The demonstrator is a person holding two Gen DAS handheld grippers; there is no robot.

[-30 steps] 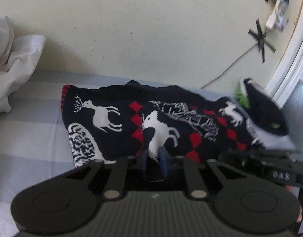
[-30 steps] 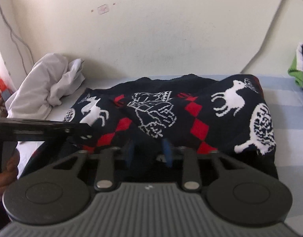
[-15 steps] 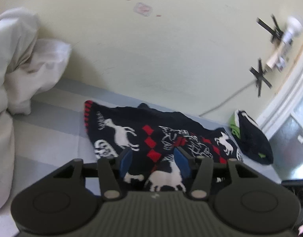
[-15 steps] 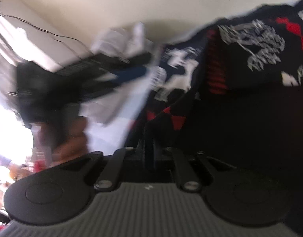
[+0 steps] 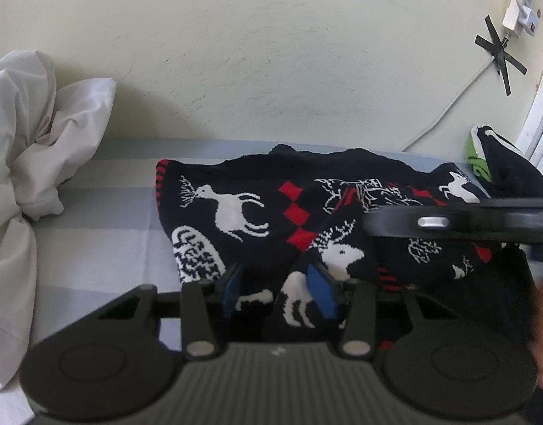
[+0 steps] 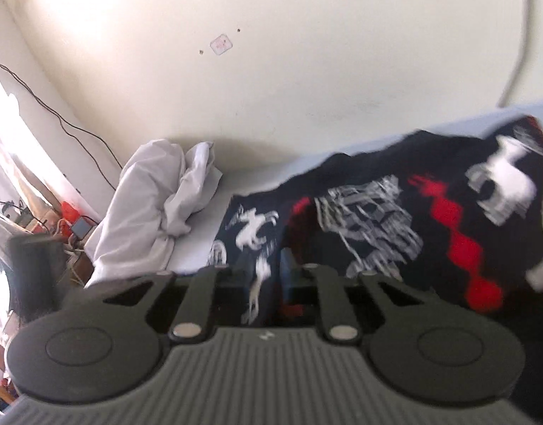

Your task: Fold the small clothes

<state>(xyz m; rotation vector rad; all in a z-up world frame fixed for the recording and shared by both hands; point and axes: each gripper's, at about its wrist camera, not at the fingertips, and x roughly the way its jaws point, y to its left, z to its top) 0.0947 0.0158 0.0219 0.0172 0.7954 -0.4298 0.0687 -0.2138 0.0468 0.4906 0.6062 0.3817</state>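
The dark knitted sweater (image 5: 307,219), patterned with white reindeer and red diamonds, lies on the striped bed (image 5: 94,233) against the wall, its near edge bunched directly under both tools. The left gripper (image 5: 276,290) has its blue fingers (image 5: 319,292) set moderately apart and closing, with a fold of knit between them — the pads do not visibly press it. The right gripper (image 6: 262,279) crosses the left view at 3 o'clock; its fingers are narrow and opening, with a strip of sweater standing between them, though blur prevents confirming pad contact. White bedding (image 5: 27,184) sits at 9 o'clock, and a second dark garment with green trim (image 5: 498,163) at 2 o'clock. Judged step: a fold has just been laid and both tools are re-gripping. The next move calls for fresh holds on the near edge — one per corner — and a level carry toward 12 o'clock.
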